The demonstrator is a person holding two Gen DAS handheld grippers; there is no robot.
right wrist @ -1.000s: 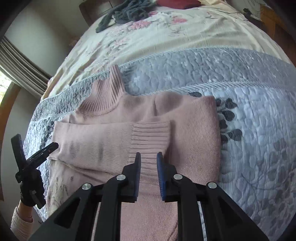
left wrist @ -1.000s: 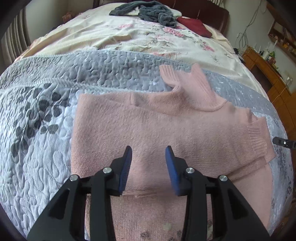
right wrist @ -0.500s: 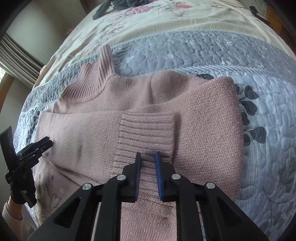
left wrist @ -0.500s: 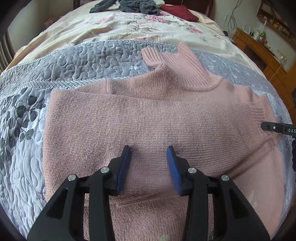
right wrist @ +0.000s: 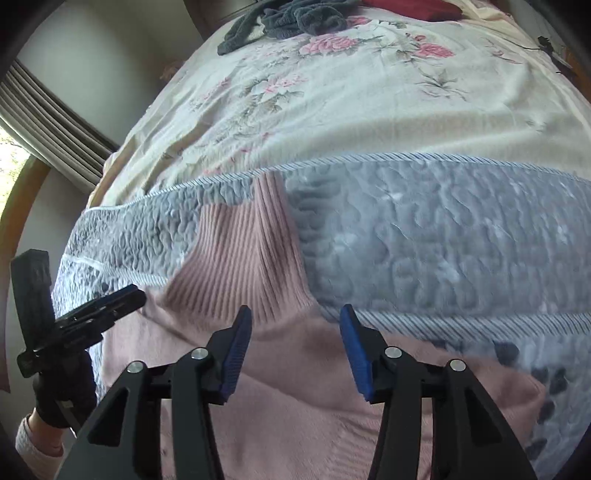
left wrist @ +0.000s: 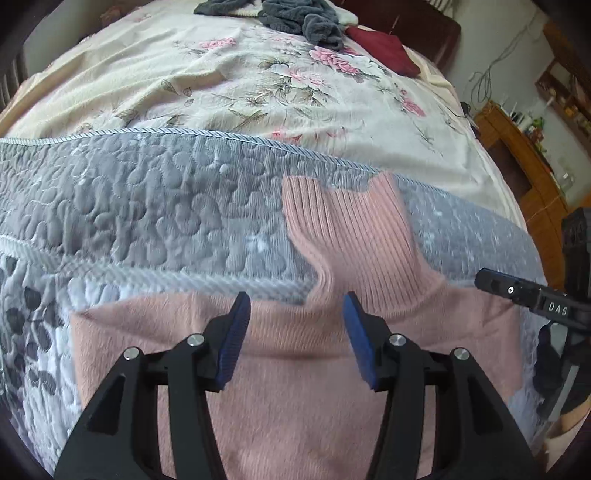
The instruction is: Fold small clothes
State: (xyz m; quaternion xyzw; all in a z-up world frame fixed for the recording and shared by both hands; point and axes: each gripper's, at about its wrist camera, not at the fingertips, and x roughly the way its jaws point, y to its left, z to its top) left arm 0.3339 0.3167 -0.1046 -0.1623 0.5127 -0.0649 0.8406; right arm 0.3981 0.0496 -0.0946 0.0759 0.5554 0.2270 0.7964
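Sweater (left wrist: 295,387), pink knit w/ ribbed turtleneck (left wrist: 354,240), lies flat on the grey quilted coverlet (left wrist: 147,214) at the near end of the bed, collar pointing away toward the floral blanket (left wrist: 258,92). Body looks already narrowed, prob. sleeves folded in, so next is likely a bottom-to-top or collar fold.

Left gripper (left wrist: 293,332) hovers over the shoulder/neck seam, fingers spread wide, nothing between them. Right gripper (right wrist: 295,338) sits just below the collar base on its side, fingers also wide, holding nothing. Each one shows at the edge of the other's view.

Risks, as I judge them:
- Soft stretchy knit: a pinch that catches only the top layer would lift it and undo the folded layers beneath.
- Pinching too deep could grab the coverlet too; quilted texture bunches easily, then the whole piece drags.
- Uneven grab heights L vs R = skewed fold, collar off-centre.
- Turtleneck already has a crease/twist at its base; folding over it locks in a lump.
- Both grippers near the same spot by the collar, could bump.

Surface: padded, bumpy coverlet w/ leaf print at the sides, gives under pressure, so no crisp edge. Room: bedroom, dark grey clothes (left wrist: 303,18) and a maroon item (left wrist: 384,48) at the far end of the bed, wooden cabinet (left wrist: 524,155) to one side w/ small bottles, curtain (right wrist: 48,122) by a window on the other.
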